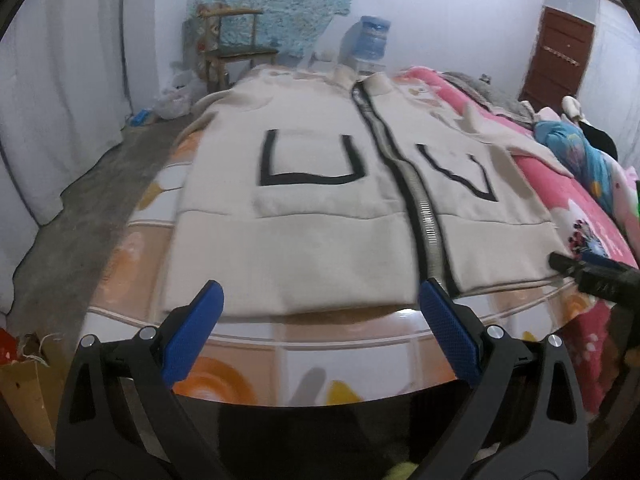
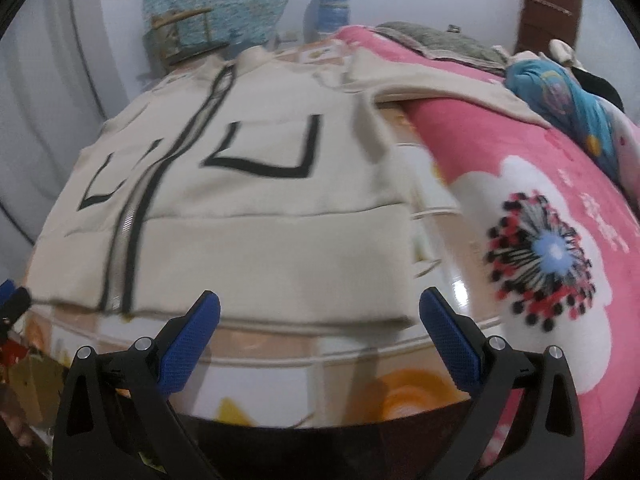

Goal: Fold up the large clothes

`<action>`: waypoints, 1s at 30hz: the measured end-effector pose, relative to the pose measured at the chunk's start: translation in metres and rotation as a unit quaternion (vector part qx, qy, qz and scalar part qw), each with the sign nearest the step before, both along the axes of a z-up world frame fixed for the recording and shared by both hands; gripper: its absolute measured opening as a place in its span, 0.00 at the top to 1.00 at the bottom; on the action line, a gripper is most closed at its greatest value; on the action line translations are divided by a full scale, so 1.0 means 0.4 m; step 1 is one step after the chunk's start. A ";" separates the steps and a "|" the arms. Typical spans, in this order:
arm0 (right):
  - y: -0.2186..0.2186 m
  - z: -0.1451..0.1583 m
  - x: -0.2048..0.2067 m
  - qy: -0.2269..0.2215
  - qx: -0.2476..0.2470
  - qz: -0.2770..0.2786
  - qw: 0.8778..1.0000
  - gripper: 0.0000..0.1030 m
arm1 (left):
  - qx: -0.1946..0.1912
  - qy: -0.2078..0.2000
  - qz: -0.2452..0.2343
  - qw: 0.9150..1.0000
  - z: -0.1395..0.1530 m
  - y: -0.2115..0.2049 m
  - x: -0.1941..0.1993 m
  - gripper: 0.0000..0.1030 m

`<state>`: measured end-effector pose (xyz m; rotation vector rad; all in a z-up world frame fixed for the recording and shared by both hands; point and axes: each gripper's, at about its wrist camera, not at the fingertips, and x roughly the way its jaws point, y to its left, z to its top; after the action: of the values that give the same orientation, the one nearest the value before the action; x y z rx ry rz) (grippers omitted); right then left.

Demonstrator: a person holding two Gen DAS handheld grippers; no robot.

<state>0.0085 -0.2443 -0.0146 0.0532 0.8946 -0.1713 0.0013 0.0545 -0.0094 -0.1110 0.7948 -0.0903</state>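
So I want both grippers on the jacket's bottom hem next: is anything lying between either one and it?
Nothing visible does. Only bare patterned bed cover lies between the open left gripper, the open right gripper and the beige jacket hem.

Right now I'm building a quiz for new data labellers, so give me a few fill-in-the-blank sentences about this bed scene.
1. The cream jacket lies spread flat with its black ____ running down the middle.
2. Both the left gripper and the right gripper are ____.
3. Beside the jacket lies a ____ blanket with a flower print.
4. Behind the bed stands a wooden ____.

Missing words: zipper; open; pink; chair
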 end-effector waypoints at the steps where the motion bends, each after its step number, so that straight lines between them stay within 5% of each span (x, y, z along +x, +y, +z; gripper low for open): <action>1: -0.019 -0.004 0.007 0.001 0.003 -0.004 1.000 0.06 | -0.005 -0.002 0.006 1.000 -0.001 0.023 0.005 0.08; 9: -0.079 -0.043 0.082 0.017 0.017 -0.012 1.000 0.21 | 0.016 -0.003 0.107 0.994 -0.038 0.170 0.105 0.11; 11: -0.089 -0.058 0.101 0.025 0.027 -0.011 0.999 0.29 | 0.030 0.021 0.114 0.993 -0.065 0.189 0.145 0.39; 14: -0.097 -0.068 0.129 0.023 0.023 -0.010 0.999 0.38 | 0.029 0.053 0.118 0.991 -0.102 0.214 0.187 0.48; 19: -0.095 -0.080 0.189 0.014 0.022 0.009 1.000 0.45 | 0.039 0.041 0.105 0.993 -0.111 0.207 0.209 0.63; 25: -0.092 -0.072 0.203 0.010 0.062 0.034 0.997 0.79 | 0.102 0.025 0.090 0.990 -0.091 0.150 0.206 0.92; 30: -0.093 -0.050 0.165 0.002 0.075 0.035 0.997 0.83 | 0.108 0.005 0.079 0.991 -0.040 0.139 0.157 0.95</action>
<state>0.0743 -0.2813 -0.0346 0.1607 0.9106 -0.0383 0.0643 0.1102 -0.0256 0.0314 0.7989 0.1460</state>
